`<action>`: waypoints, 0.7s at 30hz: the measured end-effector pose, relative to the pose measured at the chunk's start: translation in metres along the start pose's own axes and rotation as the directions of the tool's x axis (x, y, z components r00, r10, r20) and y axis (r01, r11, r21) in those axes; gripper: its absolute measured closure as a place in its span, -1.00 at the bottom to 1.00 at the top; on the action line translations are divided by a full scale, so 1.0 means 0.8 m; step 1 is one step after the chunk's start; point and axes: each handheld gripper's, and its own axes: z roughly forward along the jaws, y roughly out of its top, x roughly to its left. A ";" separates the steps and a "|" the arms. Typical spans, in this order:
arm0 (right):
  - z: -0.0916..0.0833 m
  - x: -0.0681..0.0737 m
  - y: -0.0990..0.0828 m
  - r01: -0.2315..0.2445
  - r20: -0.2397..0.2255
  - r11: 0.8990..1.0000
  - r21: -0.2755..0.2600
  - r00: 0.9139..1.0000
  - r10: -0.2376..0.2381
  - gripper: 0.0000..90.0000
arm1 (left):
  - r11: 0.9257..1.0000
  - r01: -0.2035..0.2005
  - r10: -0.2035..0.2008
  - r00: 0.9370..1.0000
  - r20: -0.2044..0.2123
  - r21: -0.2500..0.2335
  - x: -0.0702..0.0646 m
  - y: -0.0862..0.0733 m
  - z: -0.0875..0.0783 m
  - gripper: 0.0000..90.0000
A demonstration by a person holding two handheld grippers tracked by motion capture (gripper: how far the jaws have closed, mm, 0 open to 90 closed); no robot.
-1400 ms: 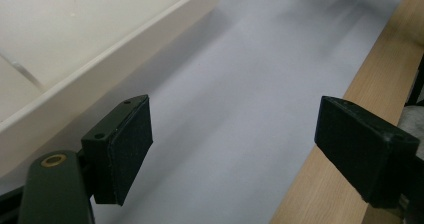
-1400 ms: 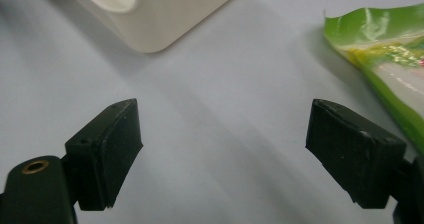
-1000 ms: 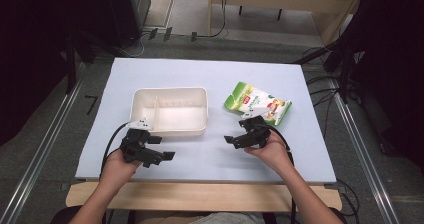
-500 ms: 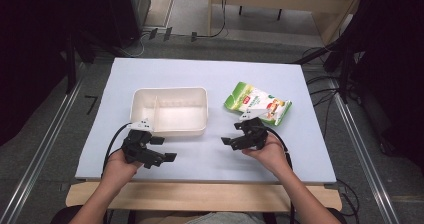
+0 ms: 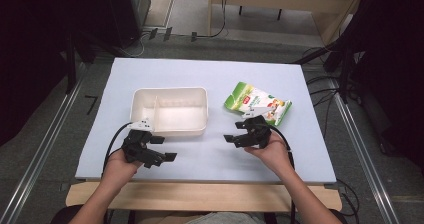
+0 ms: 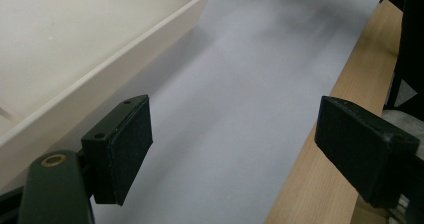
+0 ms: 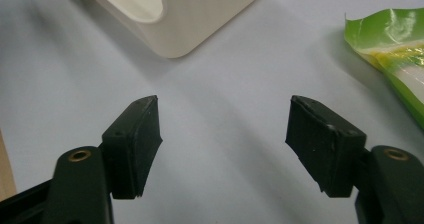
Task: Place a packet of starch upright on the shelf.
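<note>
Snack bag (image 5: 257, 103) on pale-blue tabletop (image 5: 210, 74) — dark room beyond

My right gripper (image 5: 238, 132) narrows its jaws

Its jaws have just been closing partway, with nothing between them but bare table cover (image 7: 220, 134); they stand apart above it, near the tray's (image 7: 200, 24) corner.

Left gripper (image 5: 167, 149) gapes empty; right gripper (image 5: 233, 132), empty, has just been closing.
</note>
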 end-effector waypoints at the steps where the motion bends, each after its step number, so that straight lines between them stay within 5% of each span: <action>1: -0.001 -0.001 0.000 -0.007 -0.003 1.000 -0.004 1.000 0.007 -0.30 | 1.000 0.001 -0.001 1.000 0.004 -0.005 0.000 0.000 0.000 -0.64; 6: -0.008 -0.009 0.003 -0.037 -0.021 0.999 -0.010 0.999 0.037 -0.25 | 1.000 0.003 -0.003 1.000 0.000 -0.005 0.000 0.000 0.000 -0.64; 11: -0.022 -0.011 0.010 -0.023 0.013 1.000 -0.003 1.000 0.023 -0.25 | 1.000 0.002 -0.002 1.000 0.005 -0.004 0.001 0.000 0.000 -0.64; 17: -0.043 -0.026 0.017 -0.046 0.013 0.998 -0.034 0.999 0.046 -0.41 | 1.000 -0.004 0.004 1.000 0.006 -0.001 0.001 0.000 0.000 -0.64; 21: -0.053 -0.033 0.022 -0.035 0.042 0.999 -0.030 0.998 0.036 -0.25 | 1.000 -0.002 0.002 1.000 0.001 -0.005 0.001 0.000 -0.001 -0.64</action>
